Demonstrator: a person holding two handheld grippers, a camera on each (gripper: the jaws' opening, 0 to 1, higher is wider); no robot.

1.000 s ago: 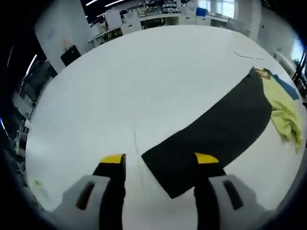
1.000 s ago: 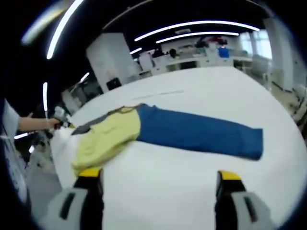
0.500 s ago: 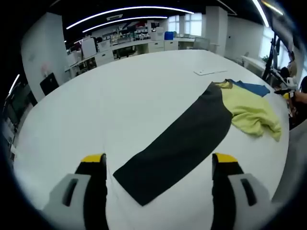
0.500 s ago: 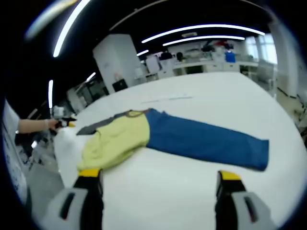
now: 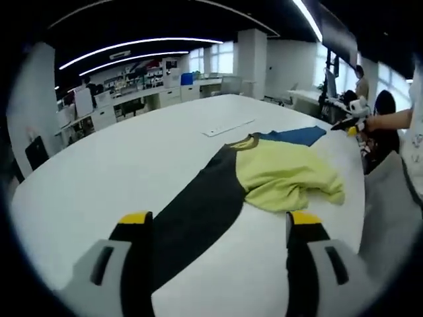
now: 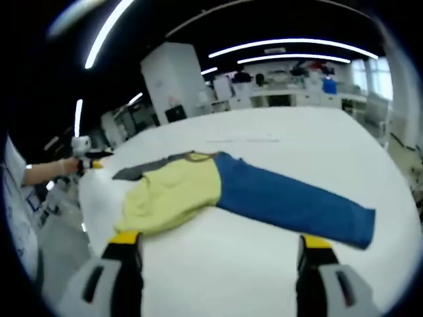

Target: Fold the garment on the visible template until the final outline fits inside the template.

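Observation:
The garment lies flat on the white table (image 5: 119,165), with a yellow body (image 5: 284,175), a long dark grey sleeve (image 5: 198,211) and a blue sleeve (image 5: 294,135). My left gripper (image 5: 219,219) is open, nothing between its yellow-tipped jaws, and hovers over the dark sleeve's end. My right gripper (image 6: 219,240) is open too, above bare table in front of the yellow body (image 6: 175,191) and the blue sleeve (image 6: 291,201). The grey sleeve (image 6: 142,170) runs off behind the body. Each view catches the other gripper far off in a hand: the right gripper (image 5: 350,122) and the left gripper (image 6: 89,164).
A thin white strip (image 5: 228,127) lies on the table beyond the collar. The table's edge (image 5: 360,198) curves close to the garment on the right of the left gripper view. A person (image 5: 362,82) stands far back, with desks and shelves (image 6: 291,92) behind.
The left gripper view has swung and levelled, so the yellow body now sits ahead instead of far right. The right gripper view drifted slightly. The garment has not moved; both grippers stay open.

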